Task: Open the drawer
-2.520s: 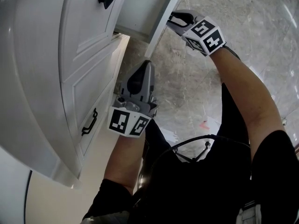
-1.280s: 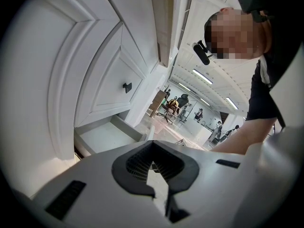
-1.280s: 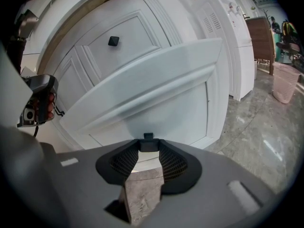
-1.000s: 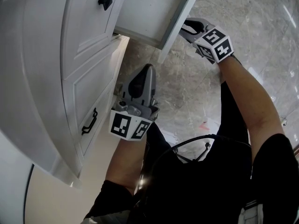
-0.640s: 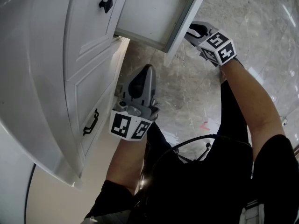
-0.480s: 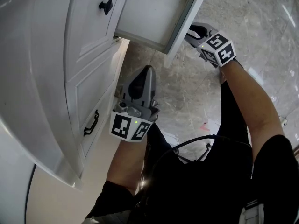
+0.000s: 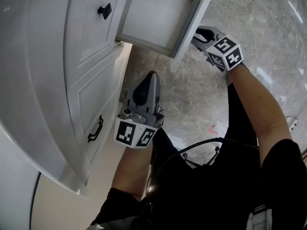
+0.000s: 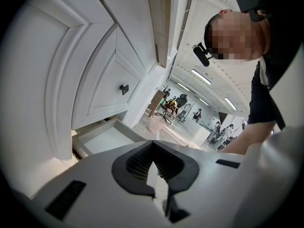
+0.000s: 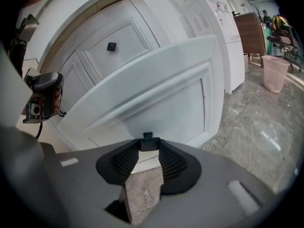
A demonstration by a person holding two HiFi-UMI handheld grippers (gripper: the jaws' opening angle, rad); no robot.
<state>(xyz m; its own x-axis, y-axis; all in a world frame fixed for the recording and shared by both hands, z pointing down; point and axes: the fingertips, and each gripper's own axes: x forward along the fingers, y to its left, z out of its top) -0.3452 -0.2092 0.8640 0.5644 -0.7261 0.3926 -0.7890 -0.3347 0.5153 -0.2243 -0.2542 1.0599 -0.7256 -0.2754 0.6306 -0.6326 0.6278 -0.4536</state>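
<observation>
Now the drawer (image 7: 194,30) stands well out at upper centre of the head view, right gripper (image 7: 198,33) pinching its small black knob (image 9: 148,140), jaws just tightened a touch. Danger: the knob could slip free, or a skewed tug could jam it.

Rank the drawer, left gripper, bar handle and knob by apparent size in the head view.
1. drawer
2. left gripper, which sits nearer the camera, so it looks bigger than it really is
3. bar handle
4. knob, only a little smaller than the handle
</observation>
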